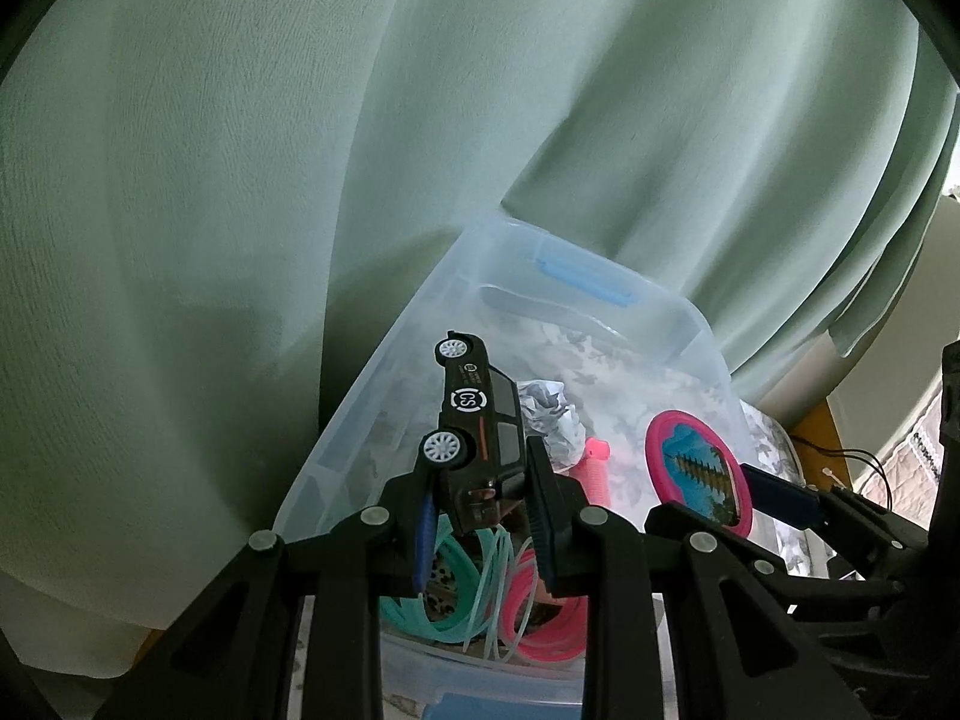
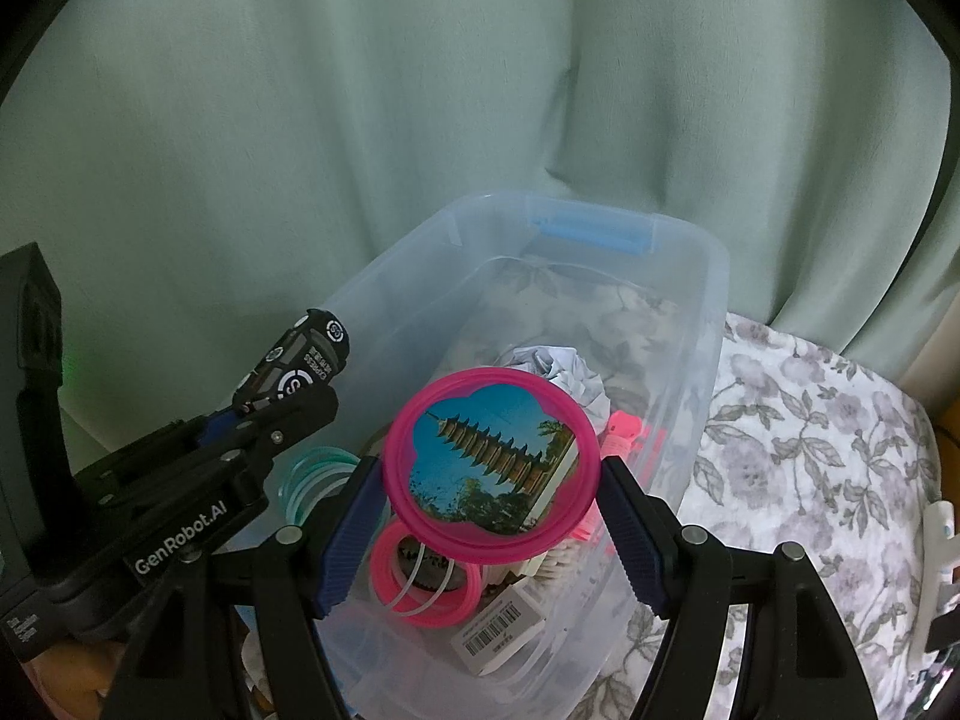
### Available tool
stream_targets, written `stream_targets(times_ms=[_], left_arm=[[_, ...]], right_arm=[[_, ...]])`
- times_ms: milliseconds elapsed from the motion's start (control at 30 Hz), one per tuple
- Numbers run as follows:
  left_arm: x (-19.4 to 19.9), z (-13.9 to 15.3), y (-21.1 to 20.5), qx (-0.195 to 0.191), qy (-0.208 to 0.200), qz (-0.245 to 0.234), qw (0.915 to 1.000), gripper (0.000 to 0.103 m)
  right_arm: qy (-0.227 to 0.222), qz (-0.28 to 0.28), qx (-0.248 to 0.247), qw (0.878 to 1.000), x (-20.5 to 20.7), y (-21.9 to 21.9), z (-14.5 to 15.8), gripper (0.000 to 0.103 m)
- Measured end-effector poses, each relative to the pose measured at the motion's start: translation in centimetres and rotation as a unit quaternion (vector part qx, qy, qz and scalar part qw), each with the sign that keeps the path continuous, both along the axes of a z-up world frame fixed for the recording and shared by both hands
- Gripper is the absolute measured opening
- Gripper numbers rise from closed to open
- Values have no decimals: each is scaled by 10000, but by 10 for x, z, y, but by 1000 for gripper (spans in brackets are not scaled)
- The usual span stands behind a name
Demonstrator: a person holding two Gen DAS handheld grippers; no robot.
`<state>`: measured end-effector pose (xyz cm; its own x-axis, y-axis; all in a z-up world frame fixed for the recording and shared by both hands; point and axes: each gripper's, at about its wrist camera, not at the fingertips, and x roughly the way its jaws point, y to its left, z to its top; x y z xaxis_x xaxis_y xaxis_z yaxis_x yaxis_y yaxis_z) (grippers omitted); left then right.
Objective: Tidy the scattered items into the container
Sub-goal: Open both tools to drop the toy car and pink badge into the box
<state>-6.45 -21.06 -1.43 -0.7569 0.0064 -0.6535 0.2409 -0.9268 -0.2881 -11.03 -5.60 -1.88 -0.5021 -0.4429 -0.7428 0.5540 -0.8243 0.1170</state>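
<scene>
Toy car (image 1: 477, 438), black with white wheels, is hanging nose-up over the clear plastic container (image 1: 384, 360), pinched at its rear end by the jaws of the left gripper (image 1: 480, 510), which are closing tight on it. Beside it, the right gripper (image 2: 489, 516) is clamping a pink round frame (image 2: 492, 462) with a pagoda picture by its rim, jaws spread wide across it, and is holding it tilted above the middle of the container.

Inside, the container is already carrying pink and teal loops (image 2: 420, 576), a crumpled paper ball (image 2: 564, 372), a pink ridged piece (image 2: 624, 426) and a barcoded box (image 2: 501, 636). It is sitting on a floral cloth (image 2: 810, 450) in front of a green curtain (image 2: 420, 90).

Both items look ready for release, and the risks are lying there. The car is being gripped only by its tail and is reaching toward the container's left wall, so a release from here could be sending it onto the rim and tumbling outside. The frame is being held by its thin edge, so it may be slipping or twisting before it is let go; dropped from this height it could be bouncing off the paper ball. The two grippers are also working near each other and could be knocking together
</scene>
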Motion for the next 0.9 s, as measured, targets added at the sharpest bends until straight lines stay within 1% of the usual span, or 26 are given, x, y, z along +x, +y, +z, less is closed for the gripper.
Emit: stream_targets(times_ms=[233,400,467,500,533,900], left_arm=[[3,4,2,-23,-14,24,10000,27],[3,5,4,-44,-30,37,10000,27],[4,4,3,-29,-36,45,10000,29],[4,4,3,-21,-39,49,10000,36],[4,4,2,-13,-41,53,10000,38],[6,5,-1,69,-74,75,9999,40]], right_arm=[[3,69,10,10000,2,3,-1,75],[14,3,13,10000,2,1,-1,75],[6,-8,39,10000,2,1,-1,75],[5,-7,46,10000,2,1,-1,75],[2,-8,46,10000,2,2,-1,75],[-45,14,-36,10000,0,5,0,75]])
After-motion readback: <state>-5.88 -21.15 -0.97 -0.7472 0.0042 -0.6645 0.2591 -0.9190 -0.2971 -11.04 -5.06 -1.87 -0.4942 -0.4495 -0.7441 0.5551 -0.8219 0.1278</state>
